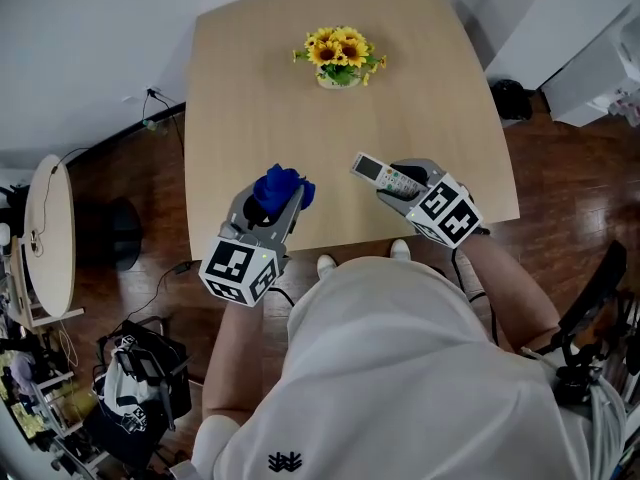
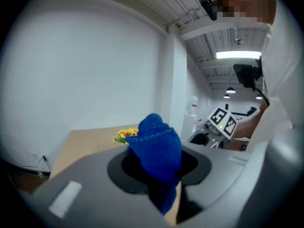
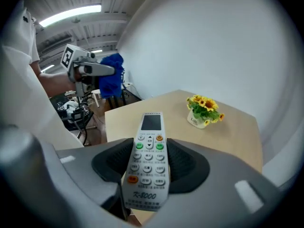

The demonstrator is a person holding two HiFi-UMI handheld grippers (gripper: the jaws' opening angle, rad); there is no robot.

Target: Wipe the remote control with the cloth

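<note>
Remote (image 3: 146,160) lettering, right gripper view only

**A Plain, Bright Room**

A light wooden table (image 1: 250,88) is set on a dark wooden floor (image 1: 130,168) near a white wall (image 1: 80,48). A small round table (image 1: 50,238) is seen at the left. A ceiling strip light (image 3: 71,14) is lit.

The person is wearing a white short-sleeved shirt (image 1: 400,368), and a small dark emblem (image 1: 285,461) is showing on it. The left gripper (image 1: 283,190) and the right gripper (image 1: 396,180) are both showing smooth grey shells with dark textured pads lining the jaws. Each is carrying 1 cube faced with black-and-white square markers: the left cube (image 1: 240,268) and the right cube (image 1: 447,214). A thin black cable (image 1: 463,273) is trailing from the right gripper.
</note>
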